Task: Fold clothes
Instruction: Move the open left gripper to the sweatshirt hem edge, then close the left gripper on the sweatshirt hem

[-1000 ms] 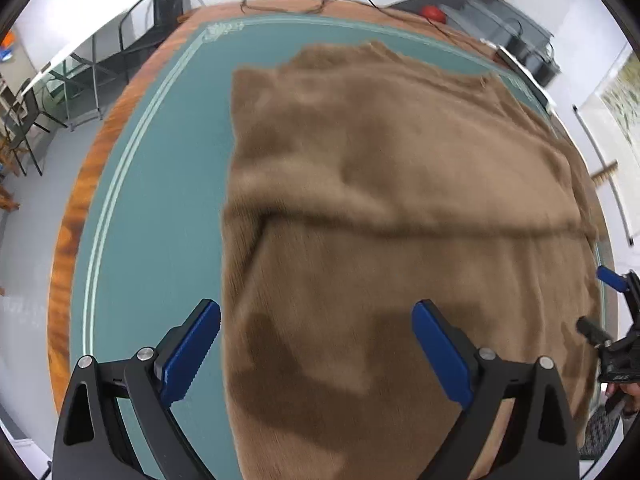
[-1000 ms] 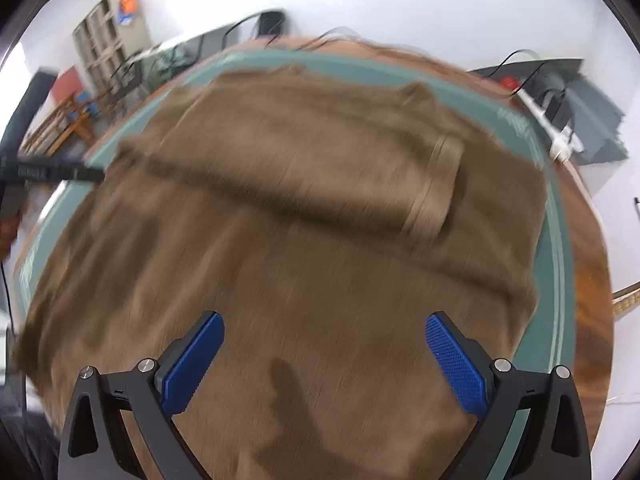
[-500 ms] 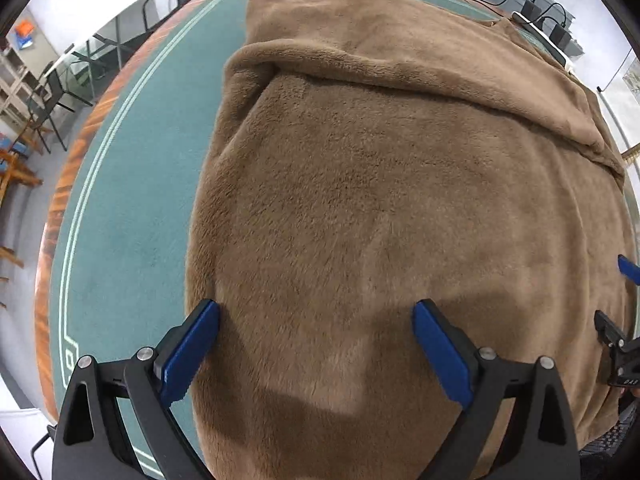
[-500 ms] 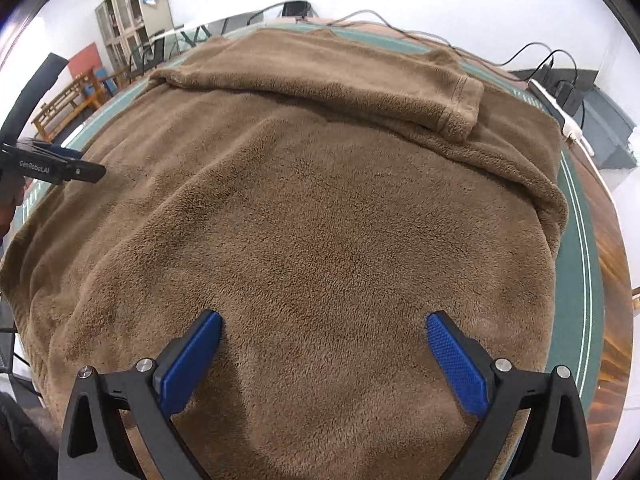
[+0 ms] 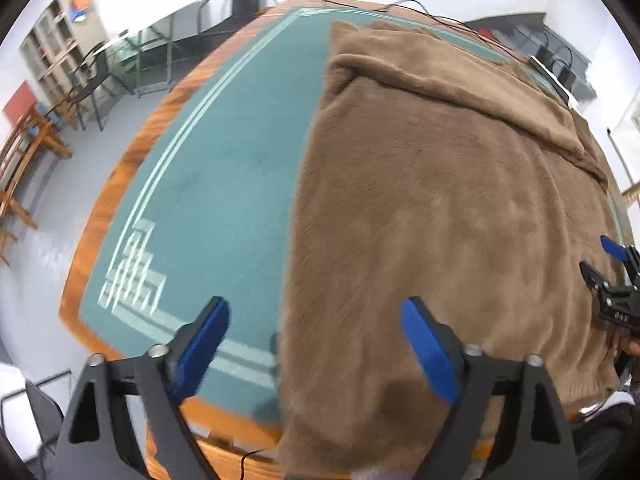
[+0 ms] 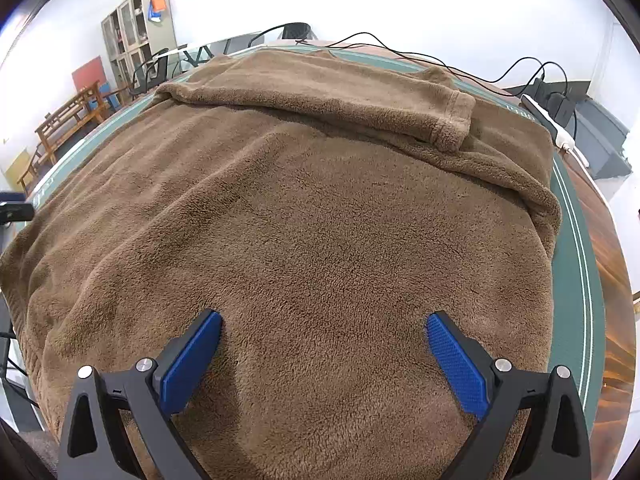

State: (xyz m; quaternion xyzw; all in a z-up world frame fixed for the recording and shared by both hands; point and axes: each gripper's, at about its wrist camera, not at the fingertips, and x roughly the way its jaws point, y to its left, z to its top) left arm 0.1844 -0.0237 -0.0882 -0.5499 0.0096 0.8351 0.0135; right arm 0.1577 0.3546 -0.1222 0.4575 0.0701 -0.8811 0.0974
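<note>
1. Jaws on your left gripper (image 5: 316,344) are closing, with the near left edge of the brown fleece garment (image 5: 452,208) between them; the pads do not press on it, and one blue pad sits over the green worktop (image 5: 224,184) while the other sits over the fleece.
2. Your right gripper (image 6: 324,356) stands wide apart just above the garment's near part, with fleece beneath both pads and nothing clamped.
3. In the left wrist view you can see that right gripper at the far right edge, over the garment's right side, with part of a hand (image 5: 630,348) behind it.
4. The garment lies spread flat over most of the worktop, its near hem hanging over the front edge.
5. One sleeve (image 6: 320,96) lies folded across the upper part, its cuff (image 6: 454,124) pointing right.
6. Beyond the fleece, the worktop shows pale border lines and a wooden rim (image 5: 116,184).
7. Black cables (image 6: 404,54) trail along the far edge.
</note>
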